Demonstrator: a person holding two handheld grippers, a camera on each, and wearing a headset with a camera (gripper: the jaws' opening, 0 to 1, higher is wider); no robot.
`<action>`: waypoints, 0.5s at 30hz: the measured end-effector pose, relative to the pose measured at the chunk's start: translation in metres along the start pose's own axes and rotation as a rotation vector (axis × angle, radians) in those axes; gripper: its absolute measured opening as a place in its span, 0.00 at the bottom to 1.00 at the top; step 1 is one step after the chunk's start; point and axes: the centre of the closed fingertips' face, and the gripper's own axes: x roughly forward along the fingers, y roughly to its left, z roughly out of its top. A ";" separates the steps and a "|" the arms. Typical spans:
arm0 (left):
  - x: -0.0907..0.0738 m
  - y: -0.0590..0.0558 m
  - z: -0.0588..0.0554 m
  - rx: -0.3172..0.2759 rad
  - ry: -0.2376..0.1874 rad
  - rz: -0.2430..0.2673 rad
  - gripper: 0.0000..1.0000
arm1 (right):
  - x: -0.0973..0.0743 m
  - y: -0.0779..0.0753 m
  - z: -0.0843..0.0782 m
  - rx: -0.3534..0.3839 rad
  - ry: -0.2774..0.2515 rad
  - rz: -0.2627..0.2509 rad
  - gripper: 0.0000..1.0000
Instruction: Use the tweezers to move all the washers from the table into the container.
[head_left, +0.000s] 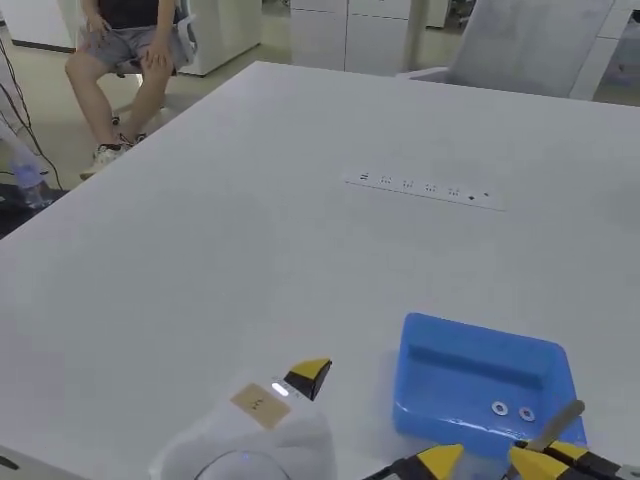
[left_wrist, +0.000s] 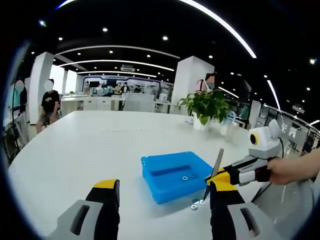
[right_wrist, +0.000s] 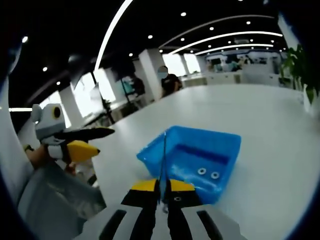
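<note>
From the left, the head view takes in a seated person (head_left: 125, 50) beyond the far corner of the white surface (head_left: 250, 230), then a power strip (head_left: 425, 188) lying flat farther right. The left gripper view gives instead a potted plant (left_wrist: 207, 106) at the surface's far edge. It also gives 2 loose washers (left_wrist: 194, 206) on the surface just outside the near wall of the blue container (left_wrist: 167, 192). The tip of the tweezers (left_wrist: 216, 167) is down right beside them. 2 more washers (left_wrist: 185, 177) lie side by side on the container's floor, and the head view and right gripper view show that pair from above.

The left claw (head_left: 375, 418) stands wide open and holds nothing. Its 2 yellow-tipped jaws are spread, and the container sits ahead between them. The right claw (right_wrist: 164, 189) is pinched tight on the tweezers, which rise between its jaws and lean toward the container. A hand (left_wrist: 286, 170) grips the right gripper's body from the right.

In the head view the bottom edge cuts off both claws, and the lower end of the tweezers sits behind the right claw's yellow tips. In the right gripper view the claw's own jaws cover the tweezers' working tip. From the left gripper view I cannot tell whether the tip touches a loose washer or only rests next to it.
</note>
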 end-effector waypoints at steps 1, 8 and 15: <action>0.000 0.000 0.000 0.001 0.002 -0.001 0.74 | 0.000 -0.001 -0.003 0.002 0.006 -0.002 0.04; 0.000 0.000 -0.003 0.007 0.014 -0.001 0.73 | 0.002 -0.005 -0.011 -0.014 0.020 -0.016 0.04; -0.001 0.000 -0.003 0.010 0.019 0.000 0.72 | 0.002 -0.002 -0.010 -0.038 0.014 -0.010 0.04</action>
